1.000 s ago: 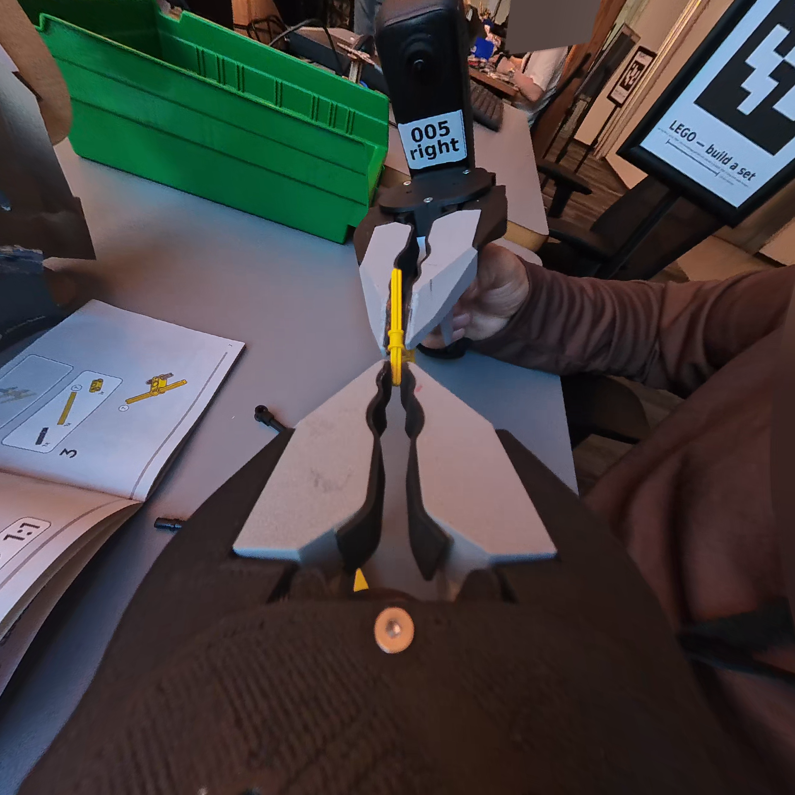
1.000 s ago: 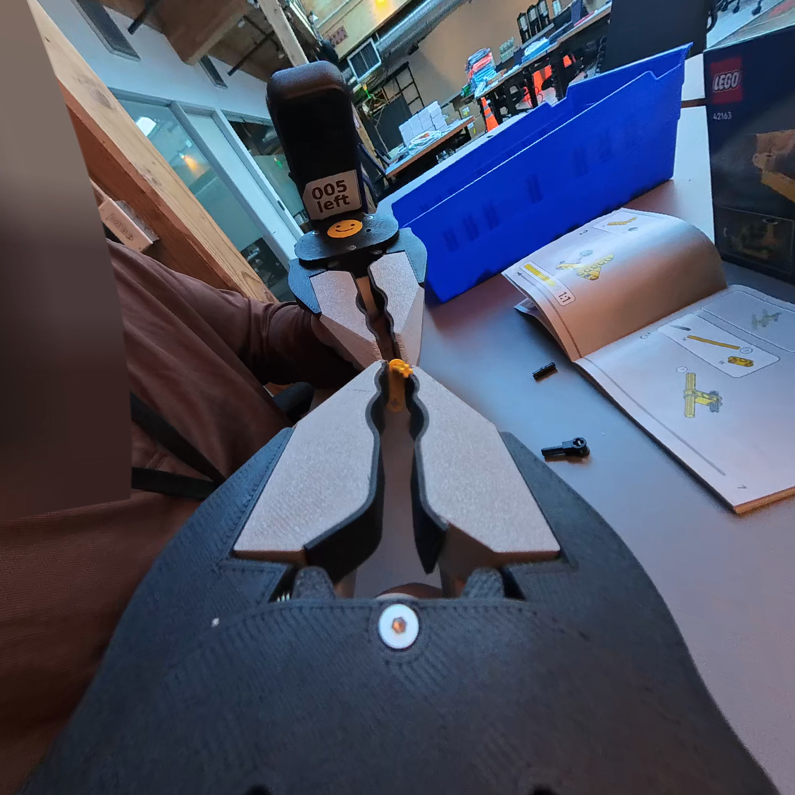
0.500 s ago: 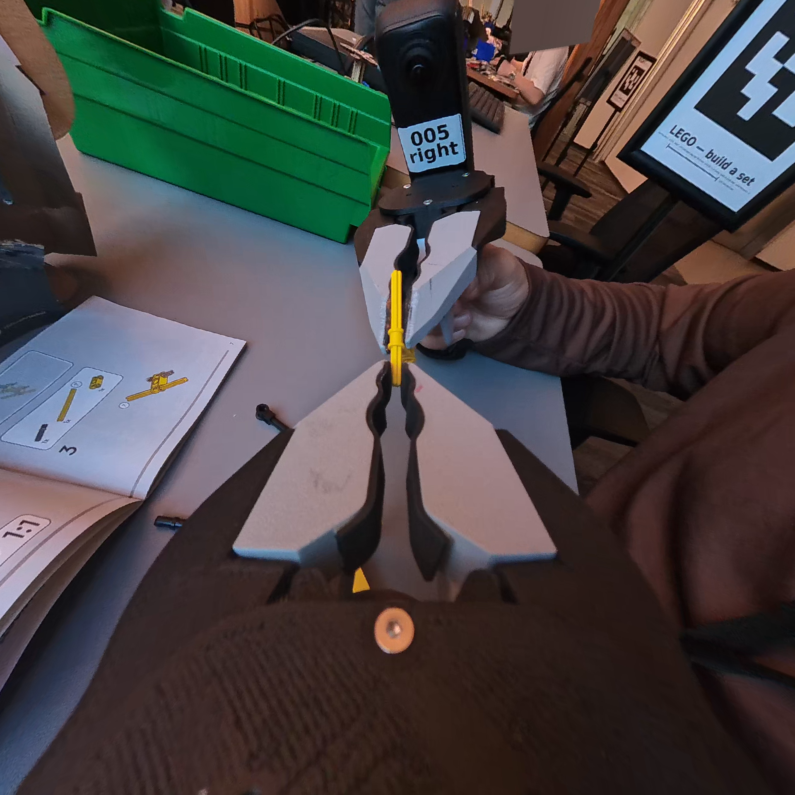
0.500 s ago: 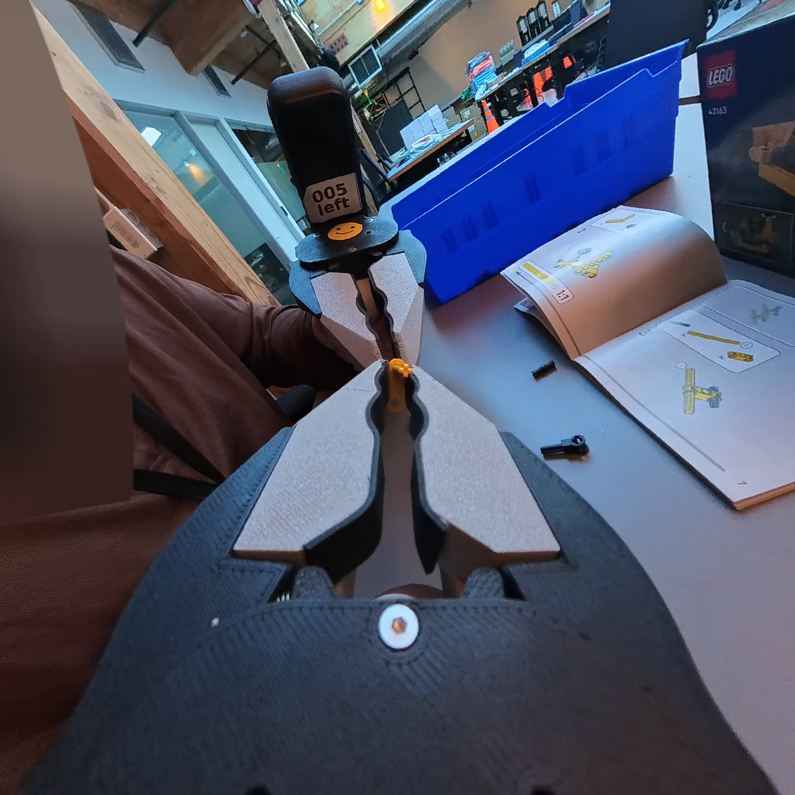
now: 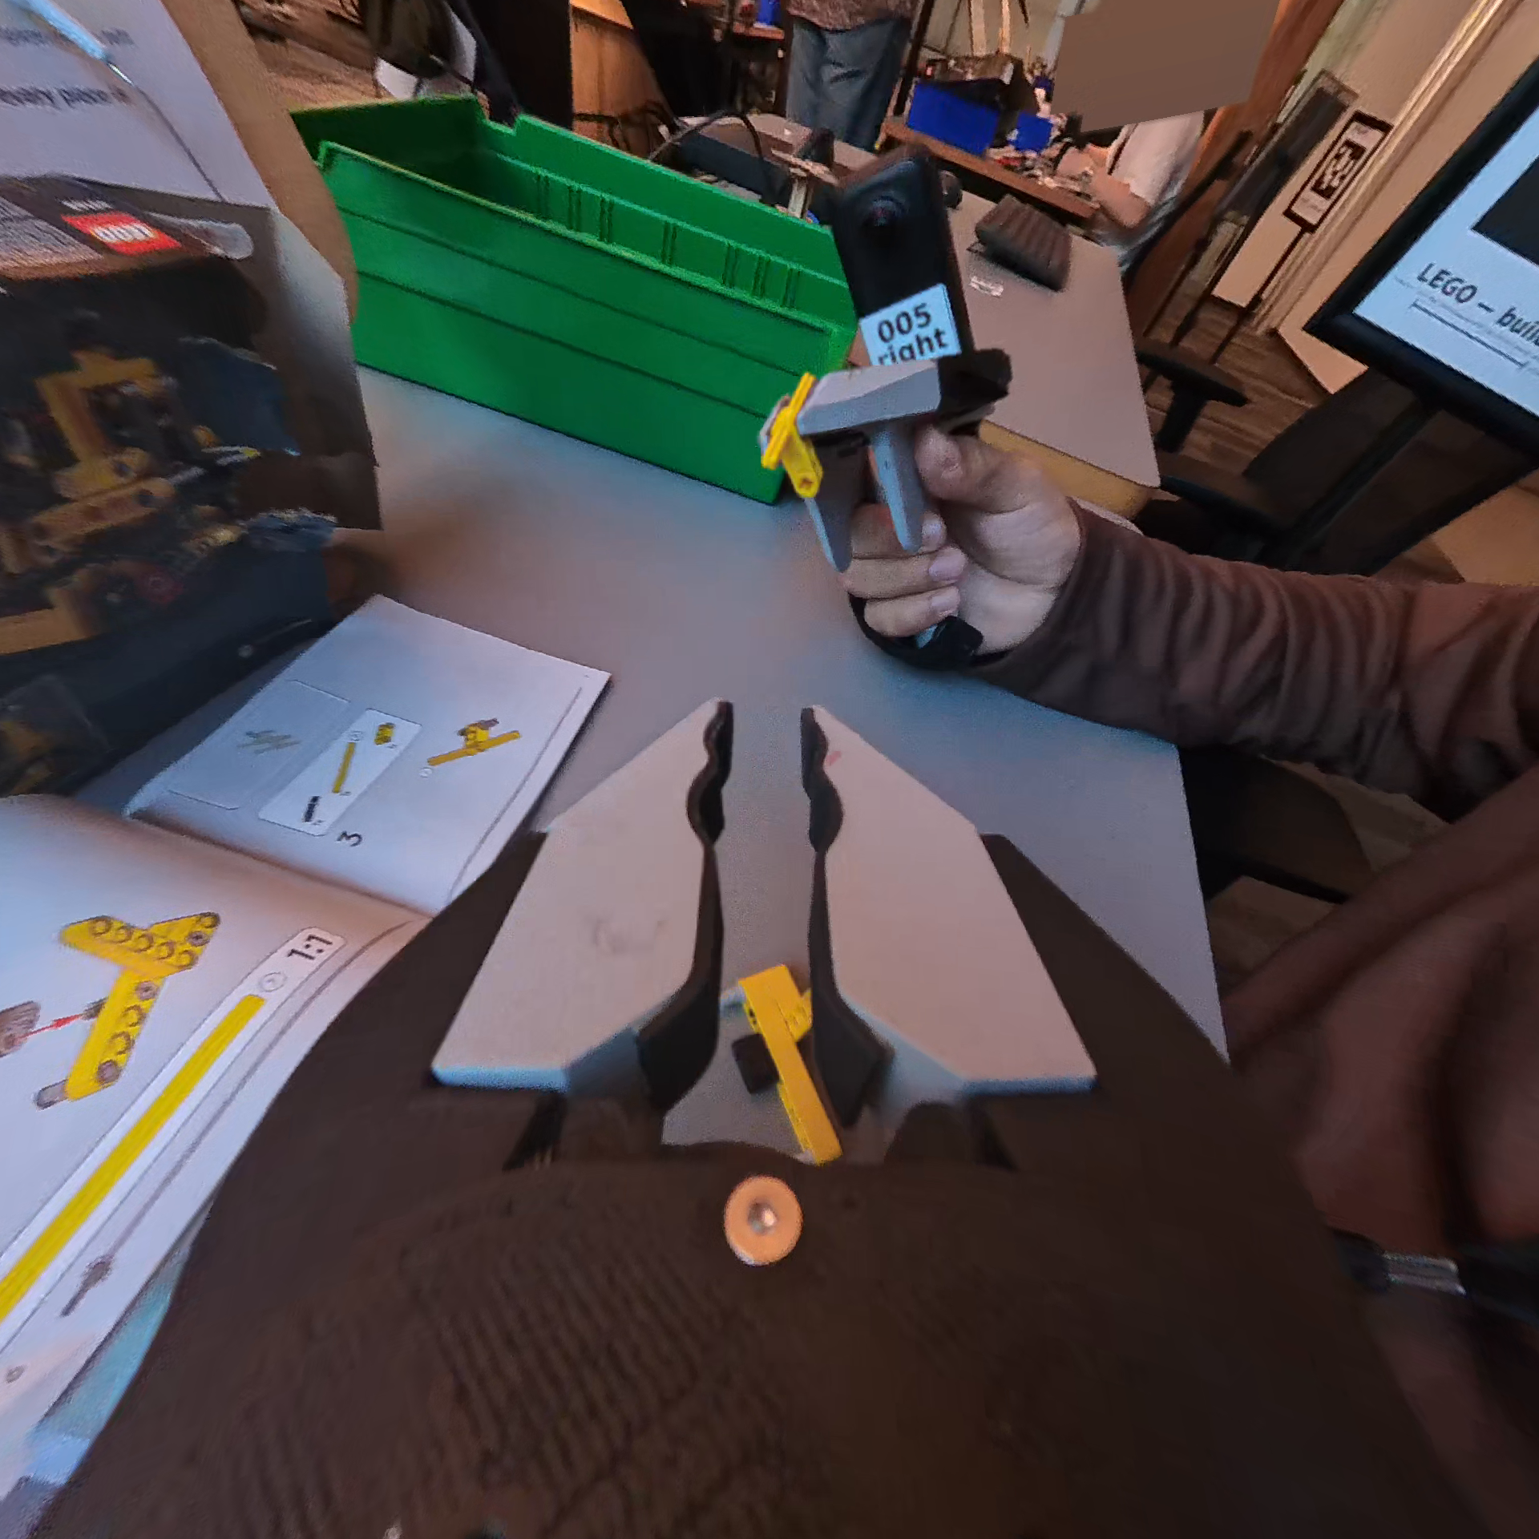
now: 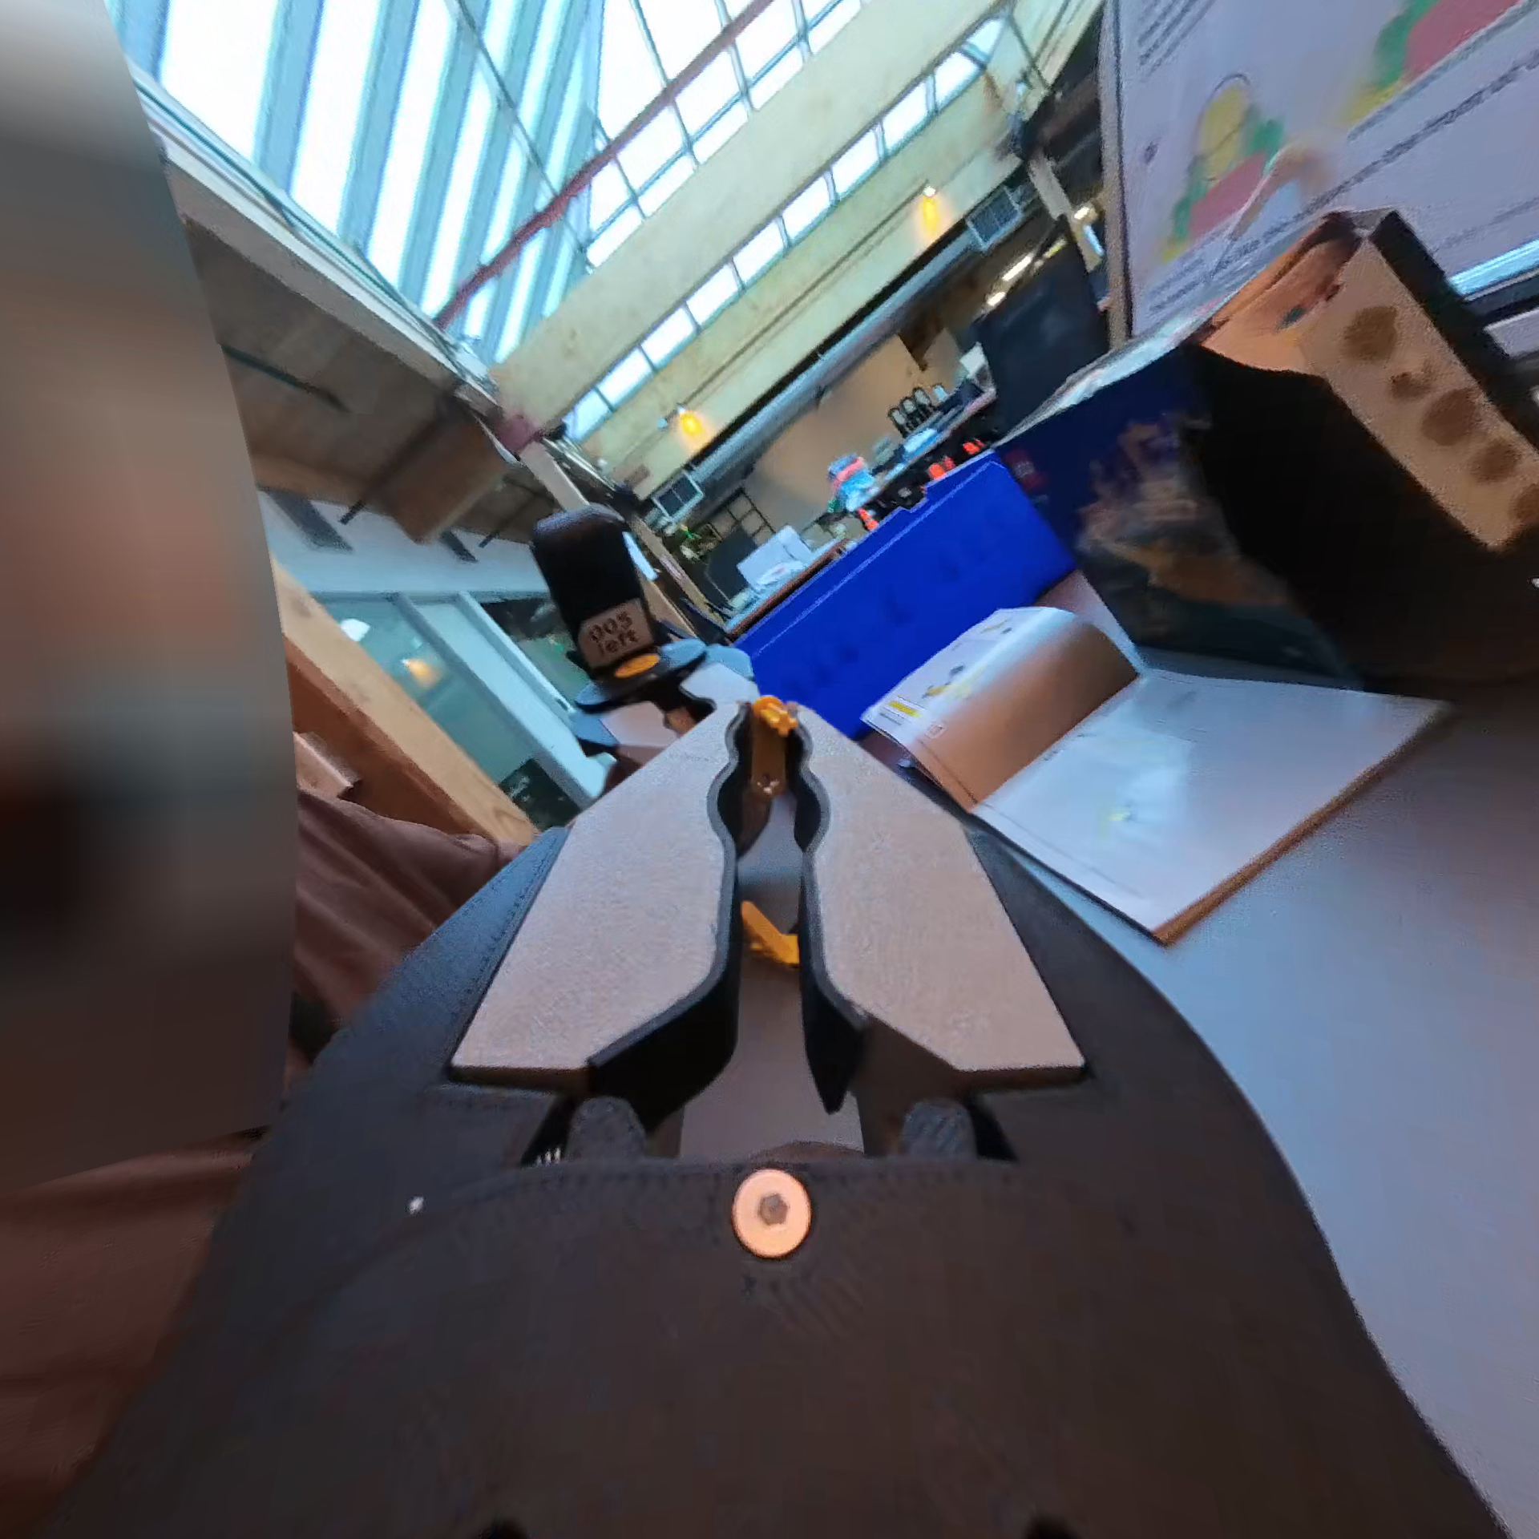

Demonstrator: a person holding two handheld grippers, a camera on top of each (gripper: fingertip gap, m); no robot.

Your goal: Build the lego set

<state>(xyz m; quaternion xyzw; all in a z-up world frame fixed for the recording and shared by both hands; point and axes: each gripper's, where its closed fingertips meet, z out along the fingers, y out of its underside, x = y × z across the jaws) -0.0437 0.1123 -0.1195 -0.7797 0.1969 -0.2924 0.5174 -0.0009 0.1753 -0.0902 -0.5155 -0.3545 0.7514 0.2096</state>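
My left gripper (image 5: 766,712) is open with nothing between its fingertips, low over the grey table (image 5: 666,583). A yellow beam with a black part (image 5: 783,1058) shows through the gap near the finger roots, below the gripper and away from the pads. My right gripper (image 6: 768,724) is shut on a small yellow axle-and-connector piece (image 6: 766,741). In the left wrist view the right gripper (image 5: 804,437) holds that piece (image 5: 787,441) in the air in front of the green bin. The left gripper (image 6: 666,708) shows just behind the right gripper's fingertips.
A green bin (image 5: 583,316) stands at the back of the table and a blue bin (image 6: 899,583) at the far side. An open instruction booklet (image 5: 375,749) lies to the left, also in the right wrist view (image 6: 1166,774). A Lego box (image 5: 150,416) stands behind it. A hand (image 5: 983,533) holds the right gripper. My right fingertips sit around 9 cm from my left ones.
My left gripper opened and drew back and down from the right gripper, letting go of the yellow piece. The right gripper kept the piece and swung away, tilting upward.
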